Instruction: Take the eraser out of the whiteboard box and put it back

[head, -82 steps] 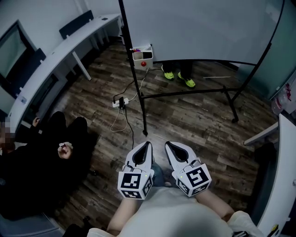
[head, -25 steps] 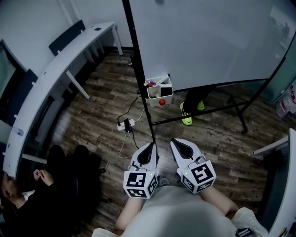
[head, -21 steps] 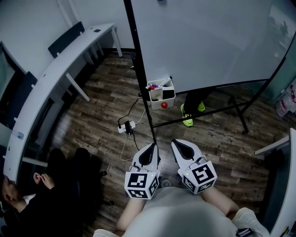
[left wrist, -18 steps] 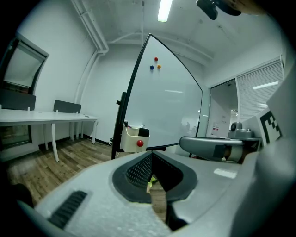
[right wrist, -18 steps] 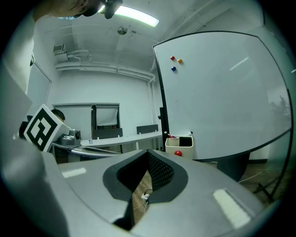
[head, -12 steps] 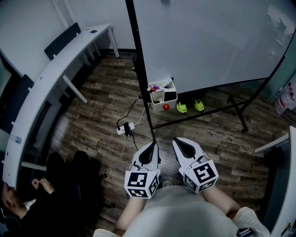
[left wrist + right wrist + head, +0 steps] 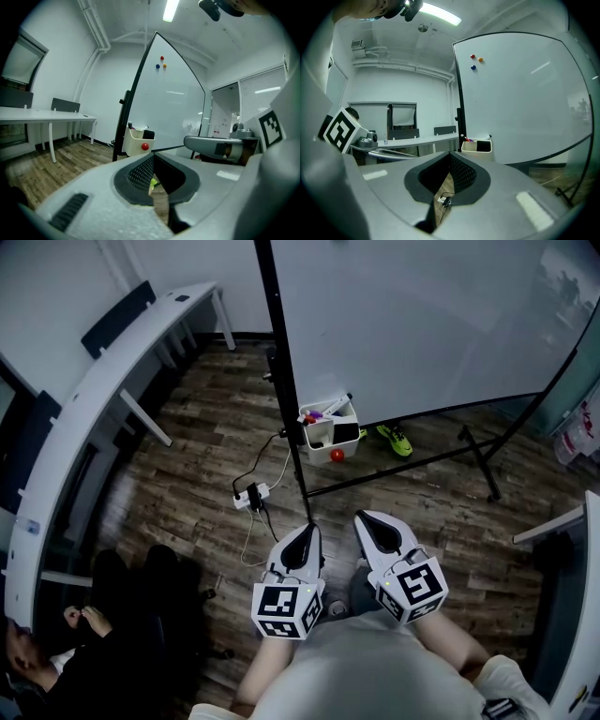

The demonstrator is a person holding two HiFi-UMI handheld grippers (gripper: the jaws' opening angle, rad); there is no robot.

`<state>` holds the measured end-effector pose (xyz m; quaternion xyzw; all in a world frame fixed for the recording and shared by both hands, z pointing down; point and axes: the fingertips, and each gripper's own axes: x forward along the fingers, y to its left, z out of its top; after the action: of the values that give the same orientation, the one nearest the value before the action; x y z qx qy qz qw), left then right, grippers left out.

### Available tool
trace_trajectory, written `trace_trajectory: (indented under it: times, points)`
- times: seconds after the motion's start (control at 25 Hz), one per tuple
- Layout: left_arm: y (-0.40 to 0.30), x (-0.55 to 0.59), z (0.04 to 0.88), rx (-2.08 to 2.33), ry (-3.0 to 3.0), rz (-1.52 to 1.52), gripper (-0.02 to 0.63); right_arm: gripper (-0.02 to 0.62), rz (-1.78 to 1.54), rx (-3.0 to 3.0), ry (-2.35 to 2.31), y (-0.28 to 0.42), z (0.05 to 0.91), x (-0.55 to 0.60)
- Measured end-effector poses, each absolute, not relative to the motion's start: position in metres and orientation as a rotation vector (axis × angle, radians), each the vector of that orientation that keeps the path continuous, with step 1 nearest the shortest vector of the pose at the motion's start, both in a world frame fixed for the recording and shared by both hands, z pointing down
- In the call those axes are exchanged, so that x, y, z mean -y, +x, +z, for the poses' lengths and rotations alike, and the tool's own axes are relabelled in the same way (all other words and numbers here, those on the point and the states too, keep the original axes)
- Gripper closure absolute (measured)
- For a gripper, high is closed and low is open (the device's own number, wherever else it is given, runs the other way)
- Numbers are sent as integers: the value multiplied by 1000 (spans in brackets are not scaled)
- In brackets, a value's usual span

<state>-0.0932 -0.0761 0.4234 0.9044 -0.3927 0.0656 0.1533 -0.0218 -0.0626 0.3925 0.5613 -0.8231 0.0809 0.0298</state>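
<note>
Fingertips on both grippers are being held pressed together with nothing between them. The left gripper and the right gripper are being carried side by side, low in front of the person's body and well apart from anything they could touch. The eraser — a dark block — is being kept inside the whiteboard box, a pale bin hung on the black stand post at the lower corner of the whiteboard, with marker pens beside it and a red ball on the bin's front. Both gripper views are being pointed roughly at that bin, so the approach is judged to be the step in hand, with no removal begun. To do it well, one gripper would best be chosen and its jaws opened before the bin's rim is reached. It would best be lowered from above onto the eraser's exposed top, with the jaws set across its narrow faces so that the pens are not being knocked. The post at the bin's left leaves little room on that side, so the right gripper is judged the cleaner choice. The power strip and its cable on the floor ahead are best stepped round.
</note>
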Motion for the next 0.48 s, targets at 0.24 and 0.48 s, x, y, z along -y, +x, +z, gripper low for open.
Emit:
trace_trajectory:
  times: [0.24,0.48]
  points:
    - [-90,92,424,1151,2581,180,606,594,227,2549,1700,-18,392,82]
    - [-83,114,422,1186,2572,173,606,594,205,2563,1680,-6,389,109]
